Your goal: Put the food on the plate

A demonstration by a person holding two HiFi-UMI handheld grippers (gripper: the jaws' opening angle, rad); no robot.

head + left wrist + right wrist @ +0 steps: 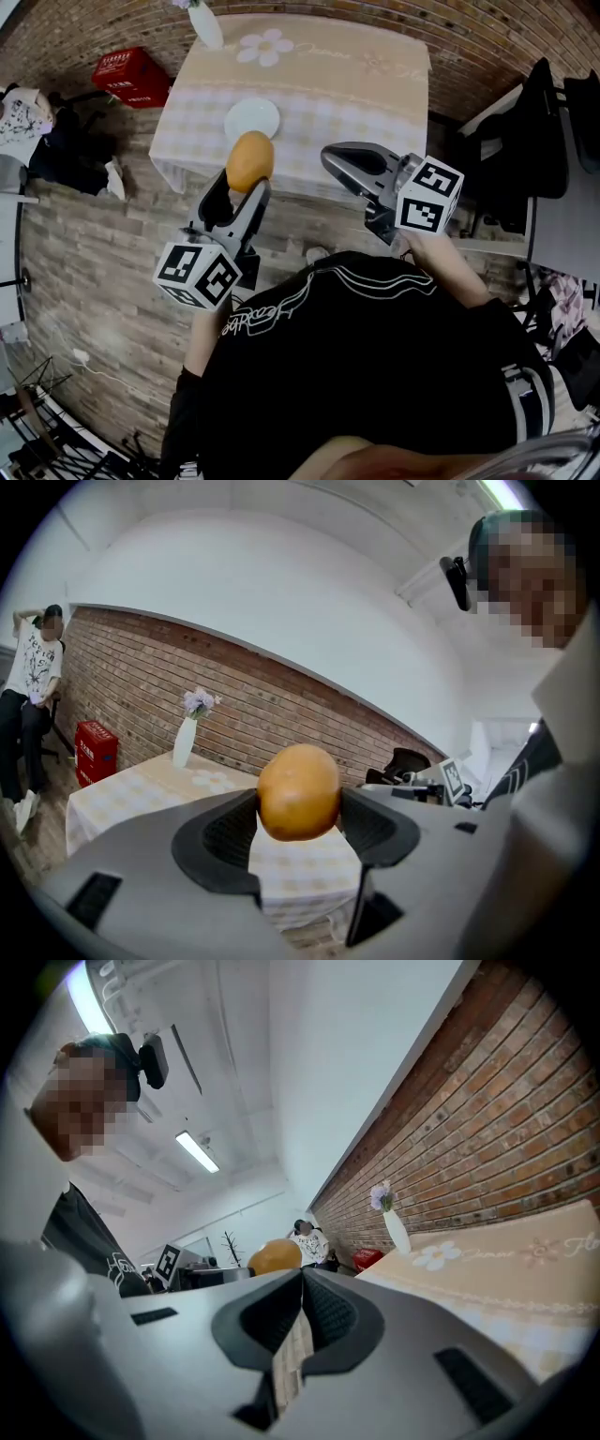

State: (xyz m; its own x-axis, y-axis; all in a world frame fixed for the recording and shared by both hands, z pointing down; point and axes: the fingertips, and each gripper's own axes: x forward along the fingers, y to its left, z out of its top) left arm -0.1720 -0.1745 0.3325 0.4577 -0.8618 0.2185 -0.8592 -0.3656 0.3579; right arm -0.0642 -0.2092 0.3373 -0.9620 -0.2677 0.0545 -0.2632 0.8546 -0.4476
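Near a checked-cloth table (375,84), head view: the left gripper (248,183) holds a round orange-brown food item (249,159) in mid-air. An empty white plate (252,120) lies at its 12 o'clock, and the right gripper (330,157) is at its 3 o'clock. Left gripper view: jaws wide apart, pads pressing the food's sides. Right gripper view: jaws closed together, gripping nothing.

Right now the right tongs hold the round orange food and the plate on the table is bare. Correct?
Wrong tongs. The left tongs hold the food, clamped between their pads, as the left gripper view shows; the right tongs are shut on nothing. The plate on the table is bare, as you said.
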